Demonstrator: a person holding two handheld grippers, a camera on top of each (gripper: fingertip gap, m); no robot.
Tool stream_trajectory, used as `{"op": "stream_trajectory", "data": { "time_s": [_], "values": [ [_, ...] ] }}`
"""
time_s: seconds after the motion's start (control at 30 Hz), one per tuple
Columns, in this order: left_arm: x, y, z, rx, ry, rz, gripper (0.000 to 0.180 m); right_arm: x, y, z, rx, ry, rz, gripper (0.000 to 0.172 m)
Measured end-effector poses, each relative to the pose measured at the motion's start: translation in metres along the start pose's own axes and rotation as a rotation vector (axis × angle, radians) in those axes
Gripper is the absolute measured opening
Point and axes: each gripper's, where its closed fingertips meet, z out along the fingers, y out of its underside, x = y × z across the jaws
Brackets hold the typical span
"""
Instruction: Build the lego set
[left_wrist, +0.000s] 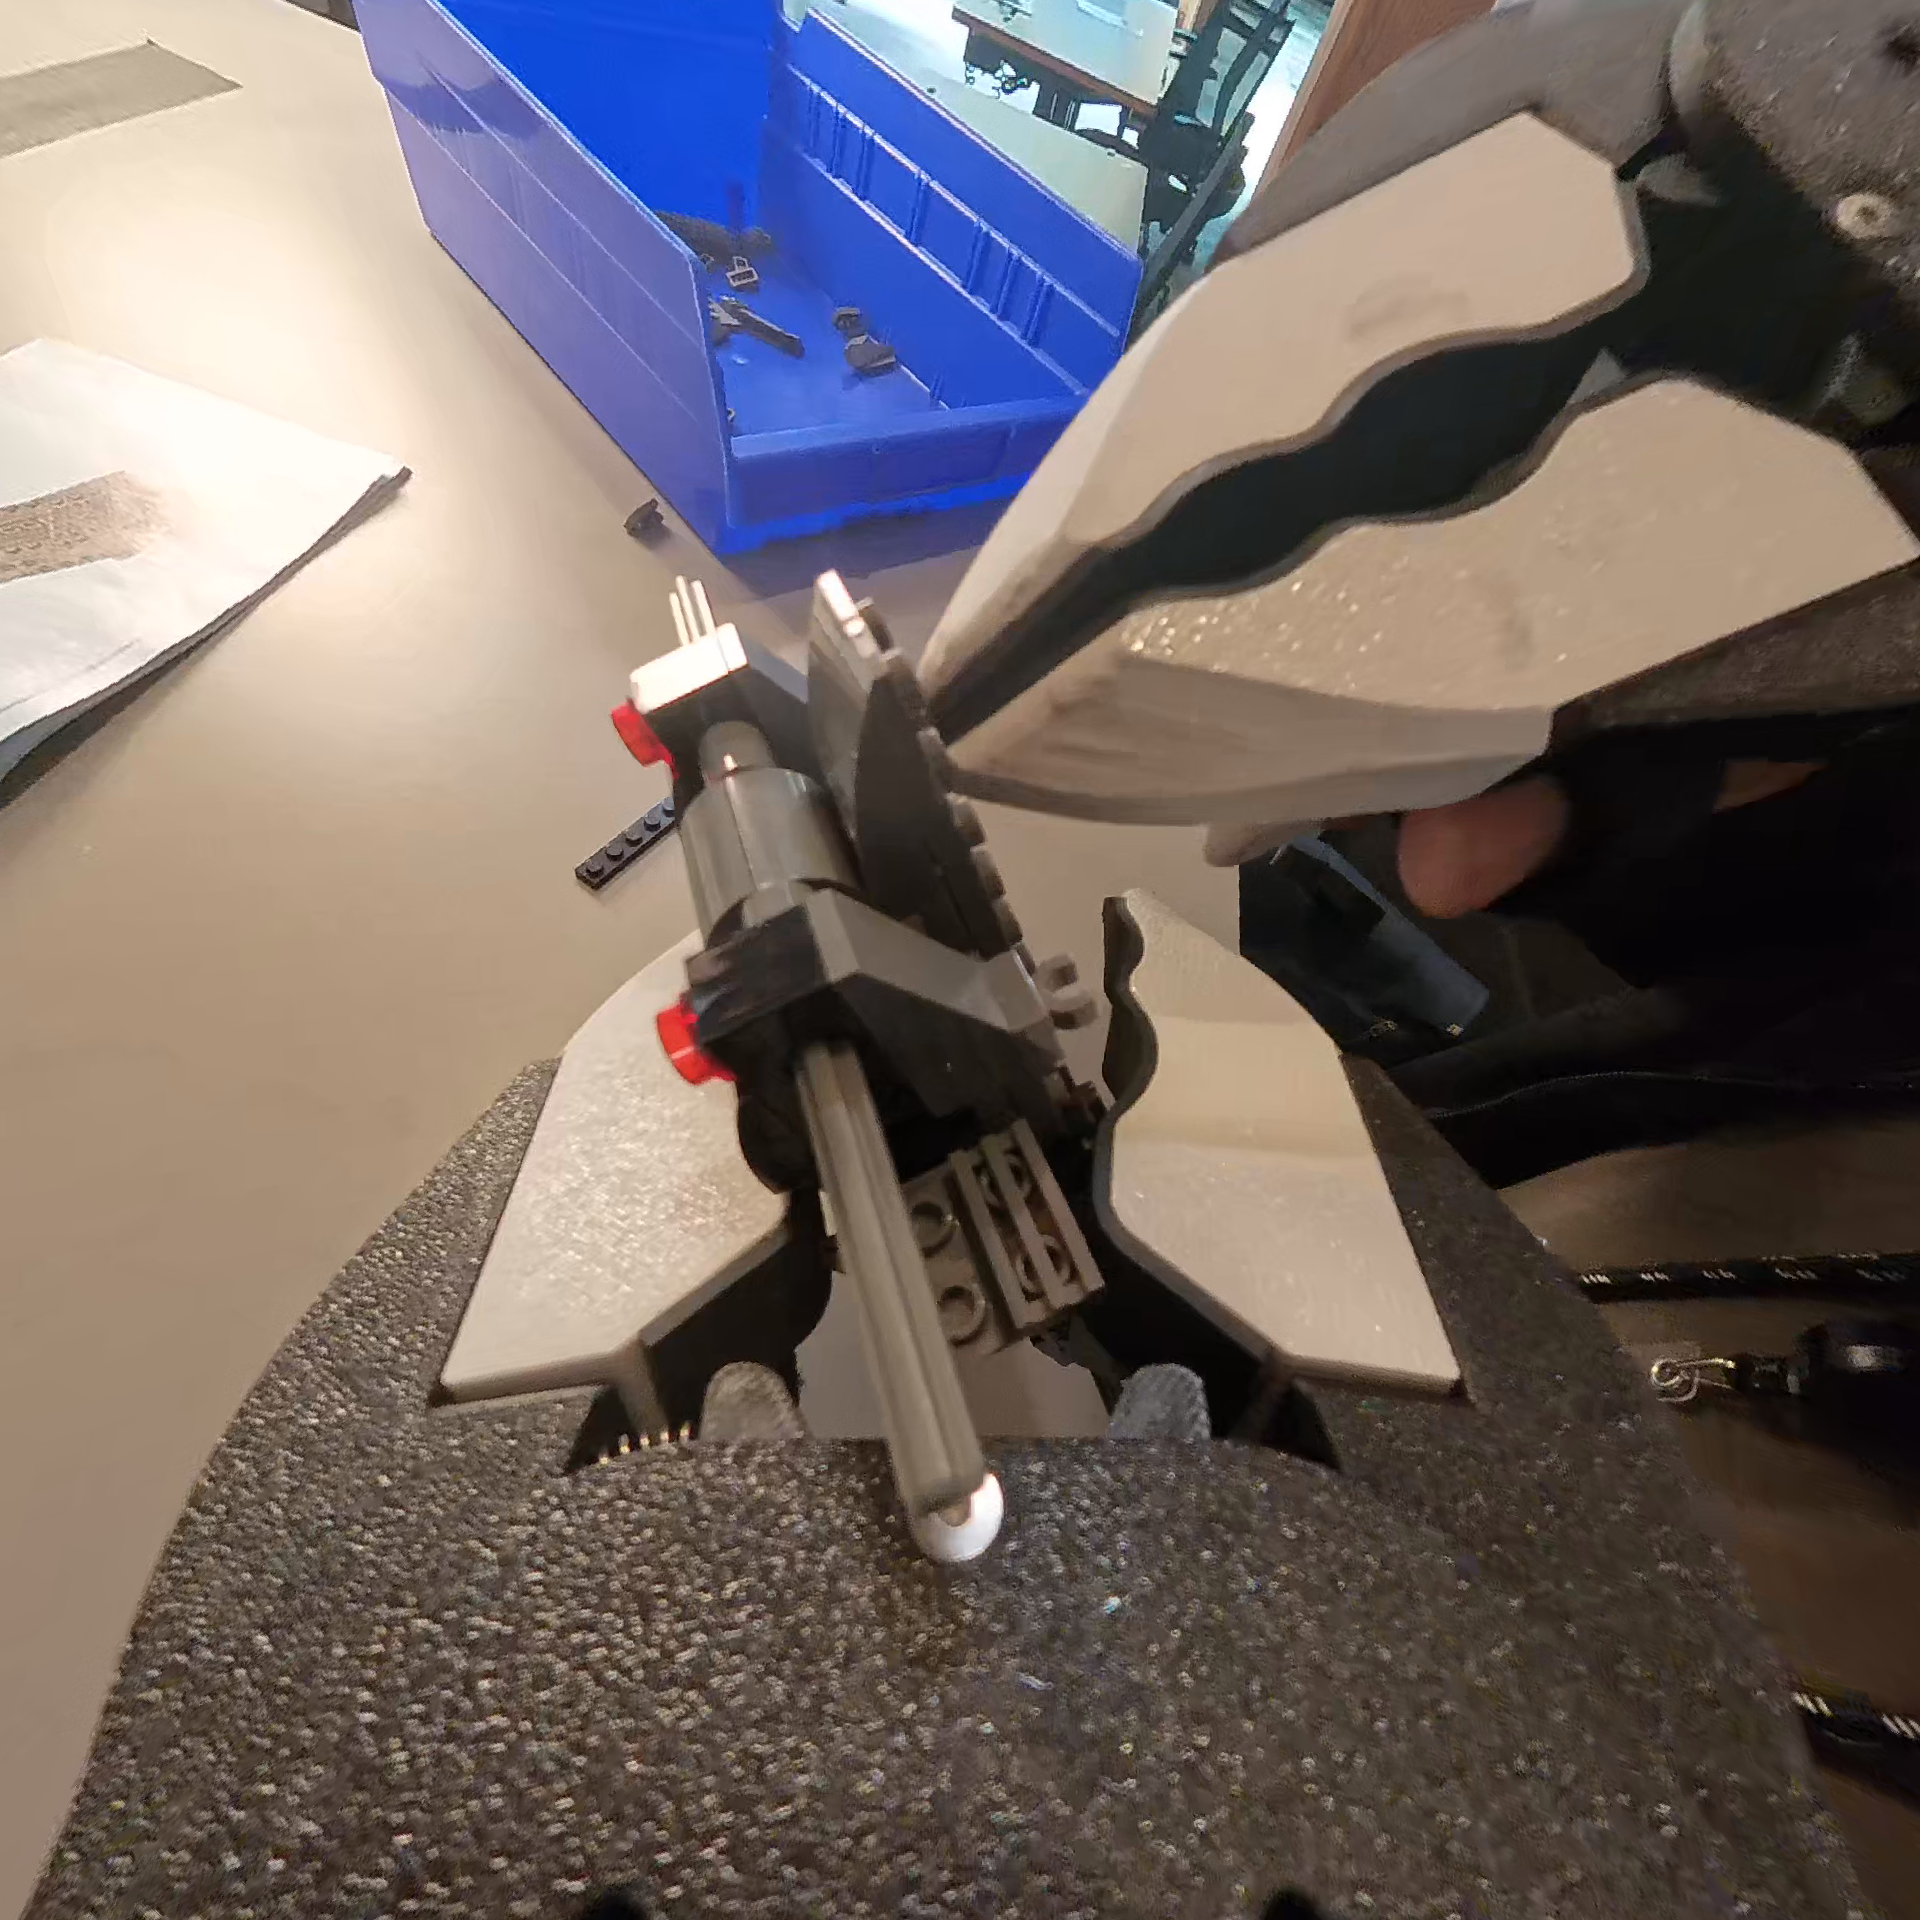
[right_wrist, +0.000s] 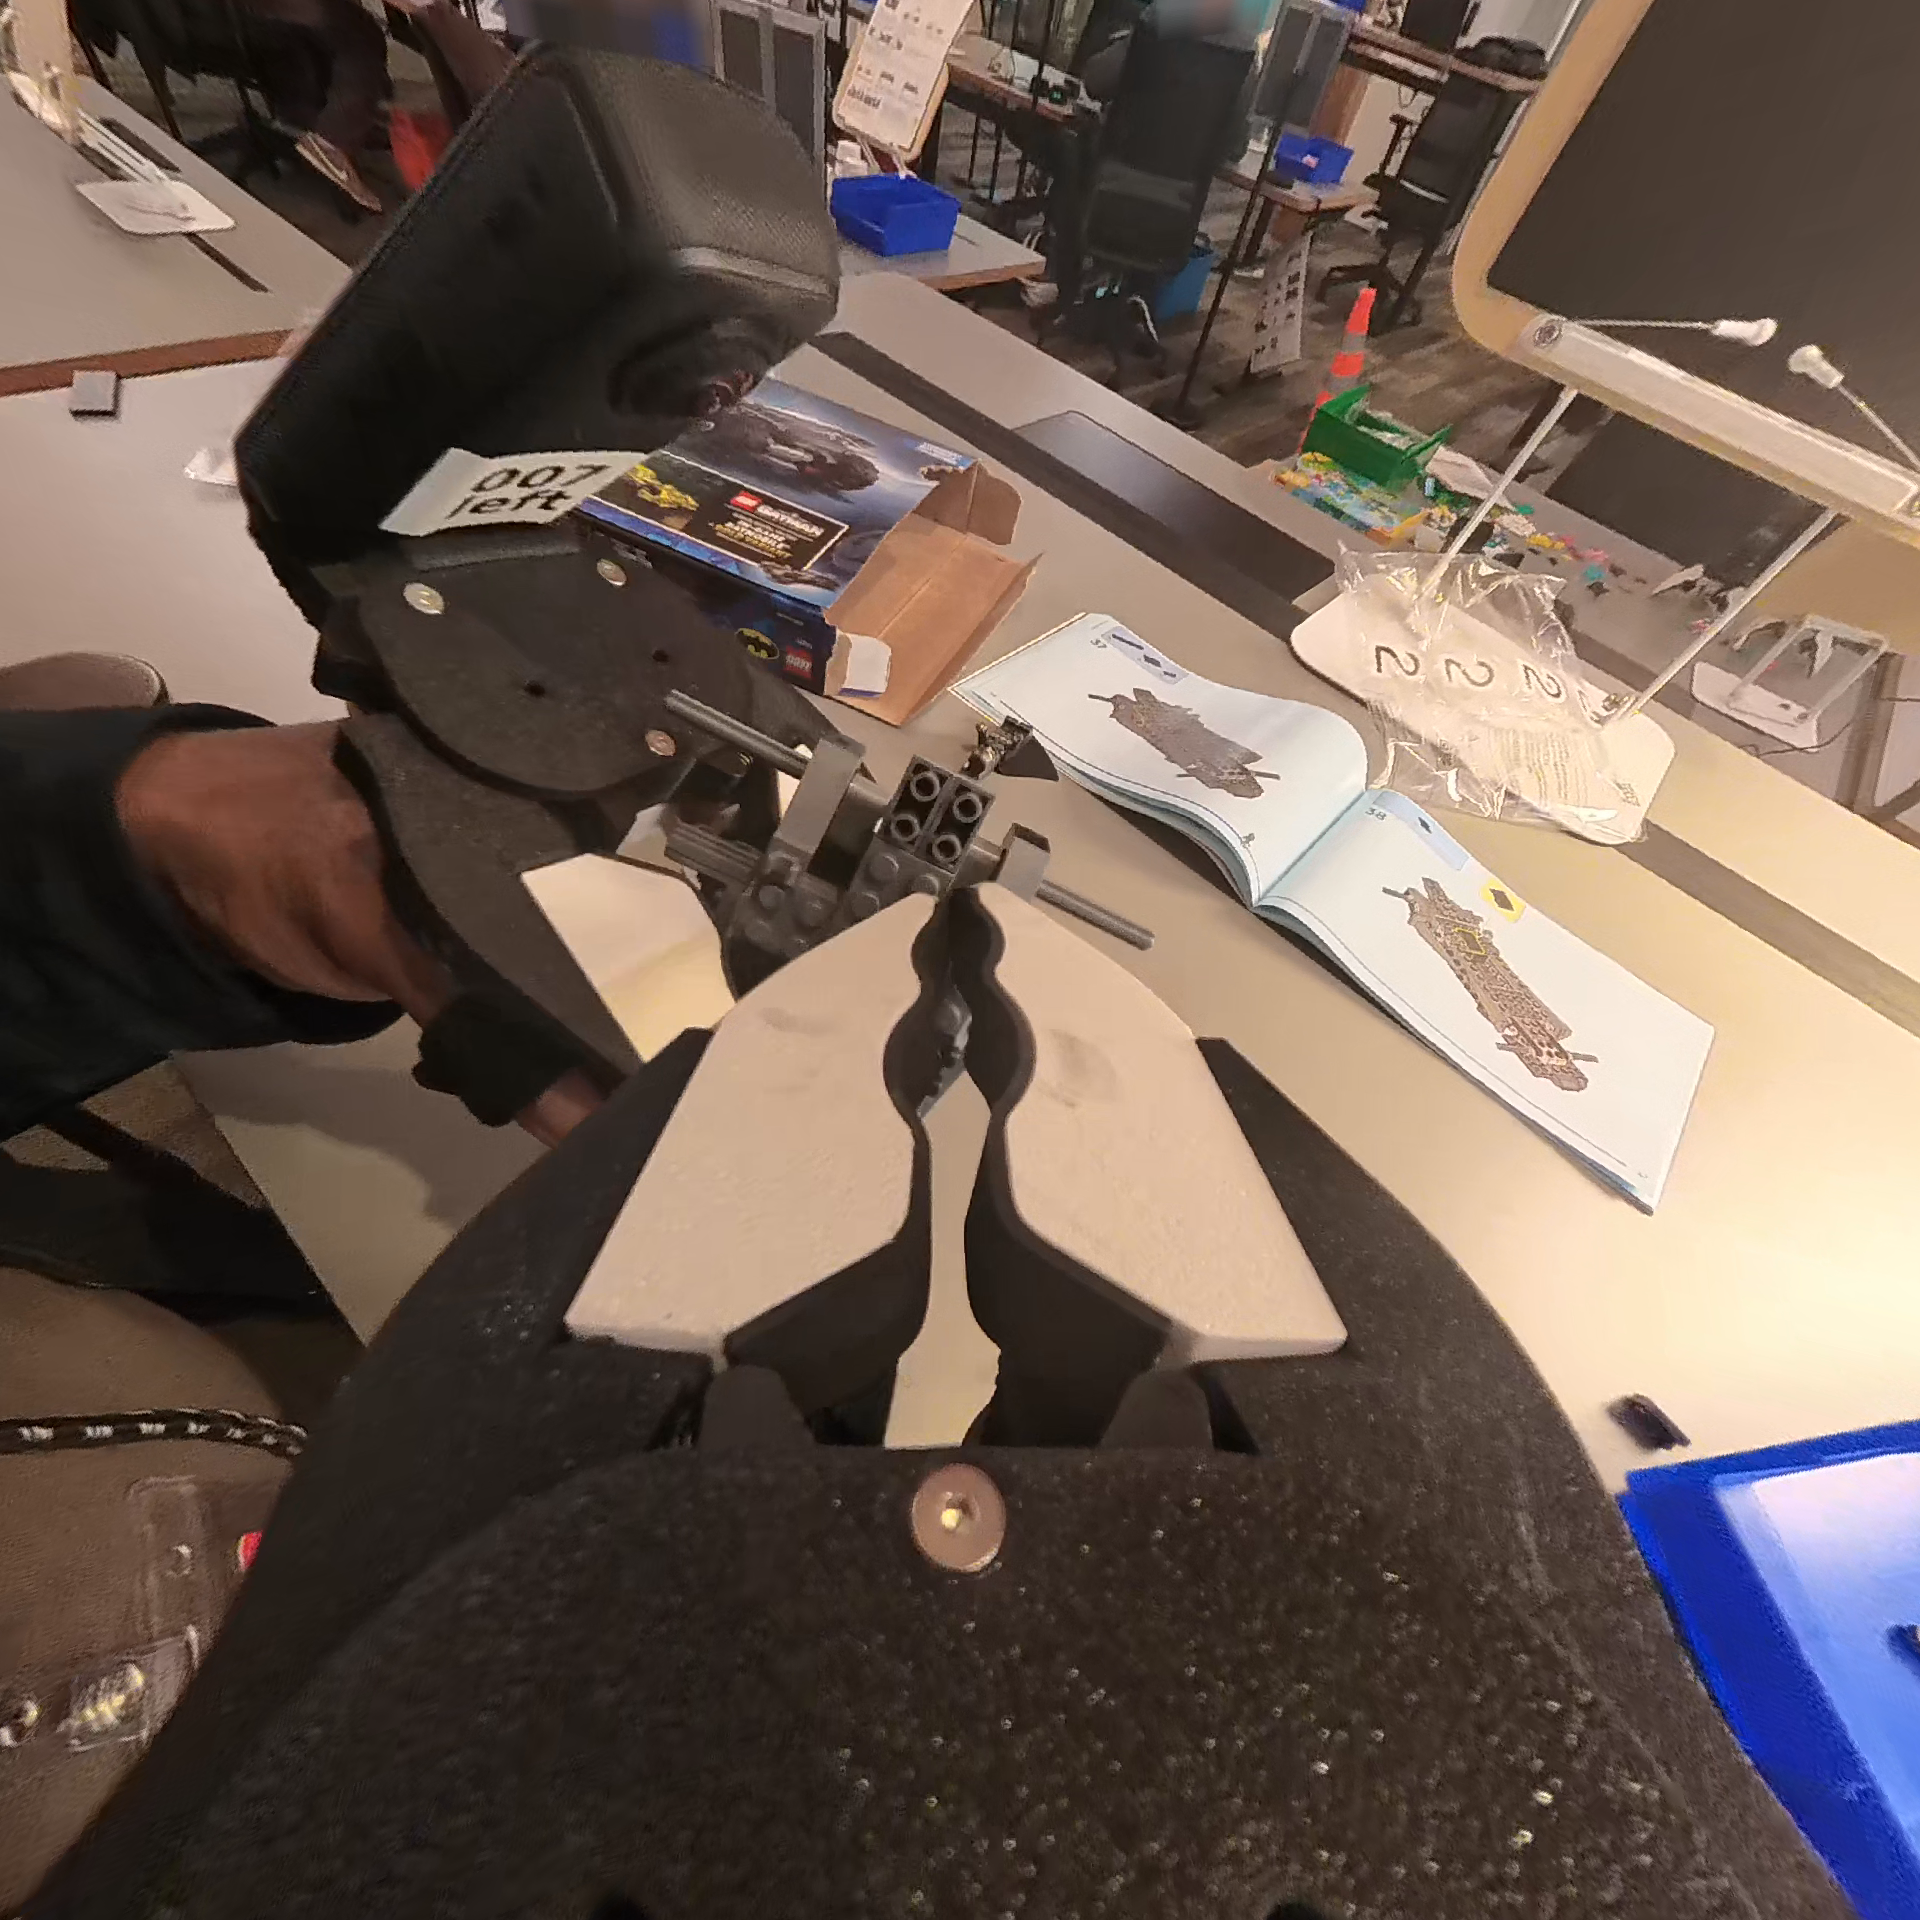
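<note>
The left tool (left_wrist: 940, 1091) stands part open around a dark grey and black brick model (left_wrist: 831, 935), its two pale fingers (left_wrist: 613, 1174) pressed on the sides of the model's lower part, so the model is held up off the desk (left_wrist: 260, 831) and tilted. A long grey axle (left_wrist: 894, 1299) with a white tip runs out of the model toward the camera, and two red studs (left_wrist: 686, 1039) sit on its left flank.

The right tool (right_wrist: 940, 914) has its jaws closed — its tips meet at the studded edge of a flat grey plate (left_wrist: 914, 790) on the model's right side, and a small grey piece shows in the hollow between the fingers. Whether that piece is a loose part or a bit of the model I cannot tell.

Judging by the state of things, the build is well under way but not complete: the model already has a body, axles and plates, while a loose black strip (left_wrist: 623, 842) lies on the desk just behind it and a few dark parts remain in the blue bin (left_wrist: 582, 239) farther back.

Farther out on the desk lie an open instruction booklet (right_wrist: 1351, 883), an opened cardboard box (right_wrist: 810, 530) and a crumpled clear bag (right_wrist: 1486, 686).
</note>
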Motion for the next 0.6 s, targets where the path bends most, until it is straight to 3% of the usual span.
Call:
{"op": "stream_trajectory", "data": {
  "time_s": [0.6],
  "values": [
    [0.0056, -0.0020, -0.0008, 0.008, -0.027, 0.006, 0.056, -0.0069, -0.0042, -0.0080, 0.029, 0.011, -0.011, 0.004]
  ]
}}
